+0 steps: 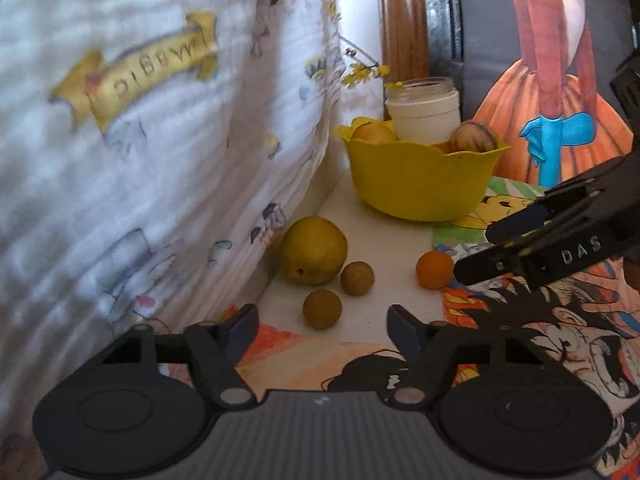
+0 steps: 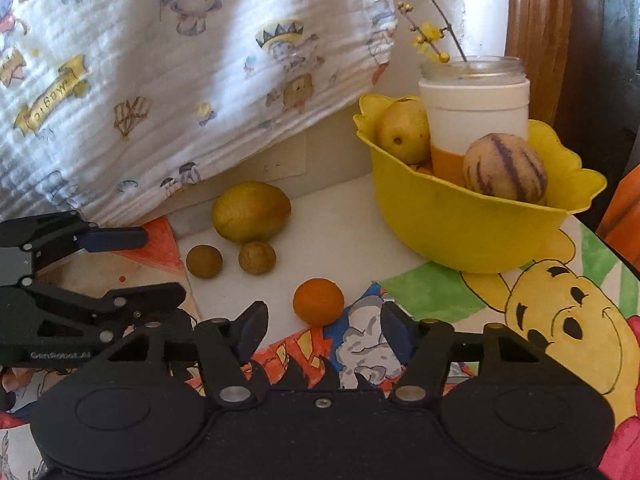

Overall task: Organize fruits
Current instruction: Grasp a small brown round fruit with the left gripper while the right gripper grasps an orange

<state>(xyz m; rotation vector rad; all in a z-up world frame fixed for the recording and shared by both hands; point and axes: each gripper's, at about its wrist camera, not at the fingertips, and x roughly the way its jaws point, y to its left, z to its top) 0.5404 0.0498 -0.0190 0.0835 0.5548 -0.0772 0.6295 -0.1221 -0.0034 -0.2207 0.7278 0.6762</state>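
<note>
A yellow bowl holds a yellow fruit, a purple-striped fruit and a white jar. On the table in front of it lie a large yellow-green fruit, two small brown round fruits and a small orange. My left gripper is open, and the nearer brown fruit sits just ahead between its tips, untouched. My right gripper is open with the orange just ahead of its tips, pads clear of it.
A white printed cloth hangs close on the left, right behind the loose fruits. Coloured cartoon drawings cover the table. A wooden post and a painting of a figure in an orange dress stand behind the bowl.
</note>
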